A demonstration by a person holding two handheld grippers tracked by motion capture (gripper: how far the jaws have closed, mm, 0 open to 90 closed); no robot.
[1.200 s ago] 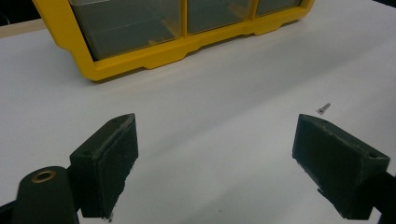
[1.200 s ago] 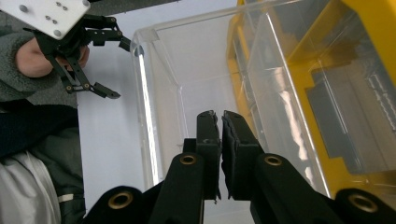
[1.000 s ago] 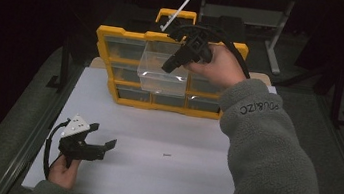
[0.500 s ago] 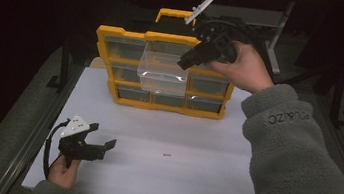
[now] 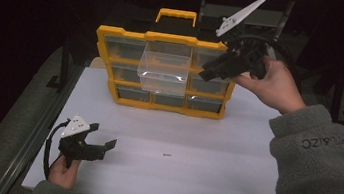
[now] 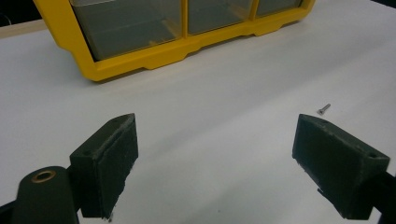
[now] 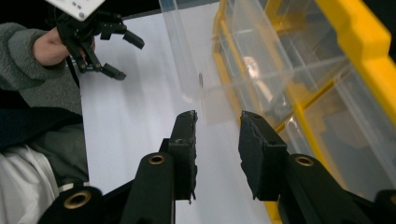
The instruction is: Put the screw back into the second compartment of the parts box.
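Your right tool [image 5: 208,73], jaws narrowly apart and empty, hovers beside the clear plastic drawer [image 5: 164,66], which juts halfway out of the yellow organizer [image 5: 117,34] at frame centre-top. Your left tool [image 5: 98,143] gapes wide on the white counter [image 5: 204,141], lower left.

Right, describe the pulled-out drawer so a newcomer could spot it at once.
Start at the yellow organizer standing at the far side of the white table. In its grid of small clear drawers, find the middle column, just below the top row. The pulled-out drawer there juts forward toward the person, while its neighbours all sit flush in the frame.
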